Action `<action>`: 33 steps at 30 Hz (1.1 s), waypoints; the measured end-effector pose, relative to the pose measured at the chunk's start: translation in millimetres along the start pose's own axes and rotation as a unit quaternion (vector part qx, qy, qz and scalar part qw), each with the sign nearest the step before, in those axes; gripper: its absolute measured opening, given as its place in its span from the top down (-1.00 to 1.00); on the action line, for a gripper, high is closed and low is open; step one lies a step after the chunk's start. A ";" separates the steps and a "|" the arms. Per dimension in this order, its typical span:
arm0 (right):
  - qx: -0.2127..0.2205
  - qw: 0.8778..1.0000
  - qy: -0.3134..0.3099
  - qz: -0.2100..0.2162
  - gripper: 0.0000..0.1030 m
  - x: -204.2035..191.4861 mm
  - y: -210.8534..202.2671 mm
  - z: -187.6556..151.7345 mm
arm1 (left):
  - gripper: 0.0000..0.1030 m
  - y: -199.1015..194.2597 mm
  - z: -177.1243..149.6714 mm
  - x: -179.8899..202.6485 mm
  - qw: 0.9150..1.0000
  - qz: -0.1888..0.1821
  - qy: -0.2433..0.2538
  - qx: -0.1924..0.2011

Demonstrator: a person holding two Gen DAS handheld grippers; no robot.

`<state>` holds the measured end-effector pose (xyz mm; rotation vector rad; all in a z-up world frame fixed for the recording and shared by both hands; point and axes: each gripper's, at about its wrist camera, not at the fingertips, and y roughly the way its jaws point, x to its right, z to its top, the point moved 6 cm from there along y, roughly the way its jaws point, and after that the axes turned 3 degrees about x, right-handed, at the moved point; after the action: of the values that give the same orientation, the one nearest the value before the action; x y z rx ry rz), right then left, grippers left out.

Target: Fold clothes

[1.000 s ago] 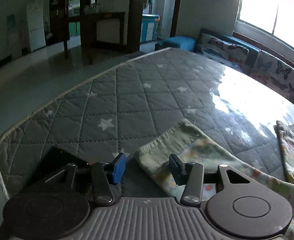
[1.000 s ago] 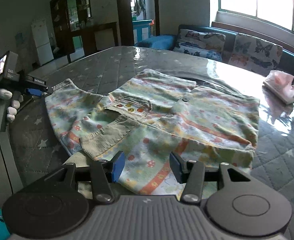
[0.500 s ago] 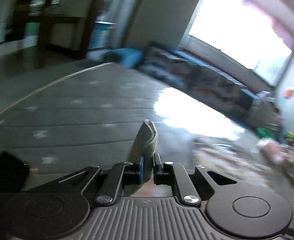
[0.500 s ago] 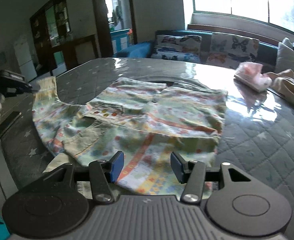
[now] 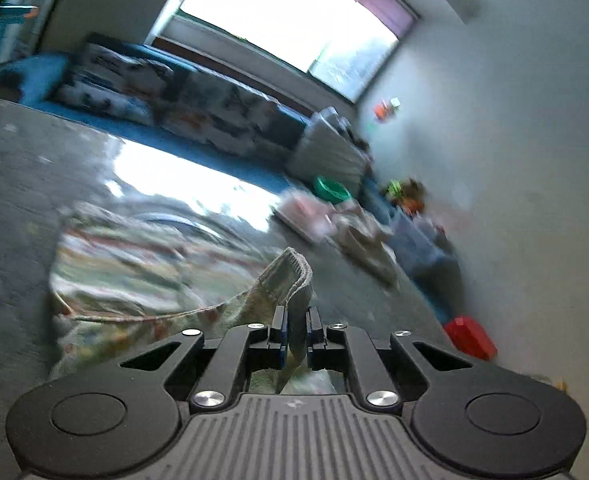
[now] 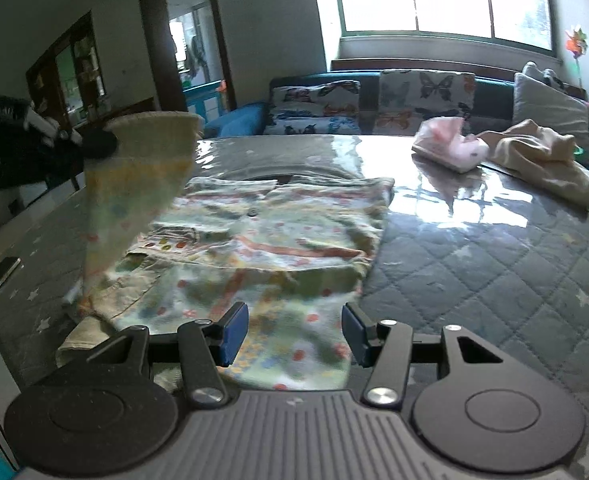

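Both claws tilt downward: left claw [image 5: 294, 330] pinches the shirt's cuff [image 5: 294, 276], right claw [image 6: 294, 334] gapes empty.

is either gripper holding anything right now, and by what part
The left gripper is shut on the ribbed cuff of the patterned shirt's sleeve, lifted off the mattress. The right gripper is open, holding nothing.

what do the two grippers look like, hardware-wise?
Both match: left gripper and right gripper have black linkage fingers with silver pivot screws, blue pads, two round black discs and a ribbed grey base plate. No cables or sleeves visible.
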<state>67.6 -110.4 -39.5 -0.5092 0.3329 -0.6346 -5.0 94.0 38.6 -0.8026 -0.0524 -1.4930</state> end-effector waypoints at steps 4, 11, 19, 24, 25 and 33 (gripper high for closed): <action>0.005 1.000 0.006 -0.008 -0.02 6.6 -4.0 0.2 | 0.63 17.2 -24.2 9.2 0.999 -0.011 0.015 -0.048; 0.009 1.000 -0.003 -0.002 -0.02 0.2 2.6 10.6 | 0.34 15.6 -33.8 -20.3 0.998 0.014 0.023 -0.064; -0.012 0.998 -0.044 0.046 0.00 -40.0 40.8 16.4 | 0.63 13.8 -33.4 -100.7 0.991 0.114 -0.018 -0.062; -0.033 0.996 -0.054 0.065 0.00 -54.7 63.7 15.1 | 0.84 10.7 -32.9 -135.9 0.986 0.154 -0.036 -0.058; -0.039 0.996 -0.054 0.066 0.00 -55.2 68.0 13.4 | 0.93 9.5 -31.9 -138.9 0.985 0.158 -0.038 -0.055; -0.052 0.994 -0.070 0.061 0.00 -55.9 76.5 11.0 | 0.93 8.1 -16.7 -138.9 0.987 0.154 -0.026 -0.033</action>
<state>66.5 -18.3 -64.3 -0.6259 0.2637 -0.4622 -22.7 203.7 -46.7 -0.8608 0.0801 -1.1869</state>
